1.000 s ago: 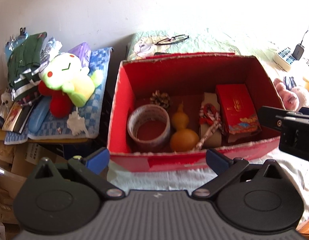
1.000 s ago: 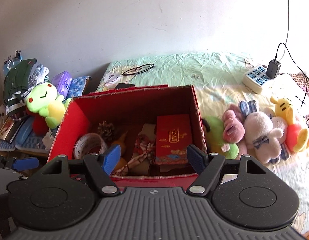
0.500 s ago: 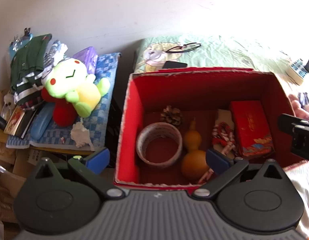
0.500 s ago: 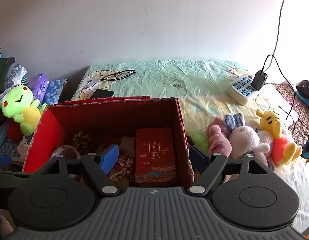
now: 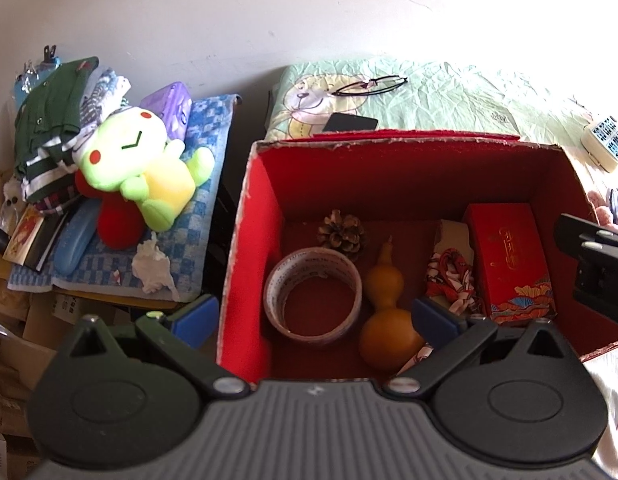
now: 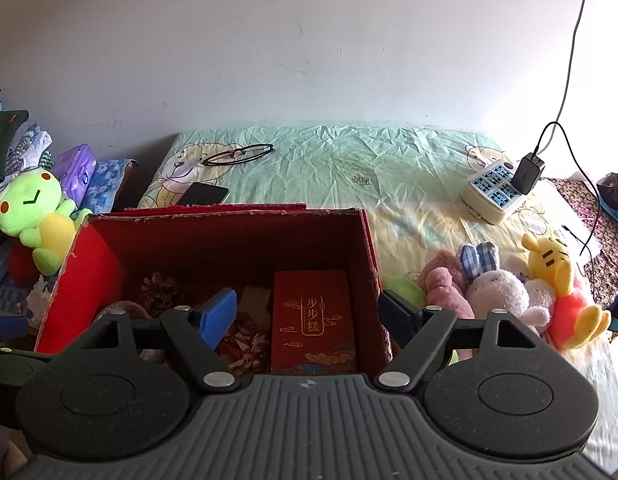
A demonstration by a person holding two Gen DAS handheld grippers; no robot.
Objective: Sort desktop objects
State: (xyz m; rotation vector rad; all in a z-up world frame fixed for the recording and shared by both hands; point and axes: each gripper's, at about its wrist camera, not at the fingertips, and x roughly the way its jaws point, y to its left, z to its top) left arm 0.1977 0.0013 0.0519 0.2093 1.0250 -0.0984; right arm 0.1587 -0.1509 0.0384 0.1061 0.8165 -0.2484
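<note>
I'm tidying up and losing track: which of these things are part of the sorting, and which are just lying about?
Part of the job:
red box
tape roll
gourd
pine cone
red gift packet
open left tongs and right tongs, both empty

Probably just lying about:
glasses
phone
power strip
green plush
plush pile

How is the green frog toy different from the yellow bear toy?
The green frog toy lies on the blue checked cloth left of the red box; the yellow bear toy lies on the bedsheet to its right. The frog lies alone; the bear touches other plush toys. Both are soft toys outside the box.
</note>
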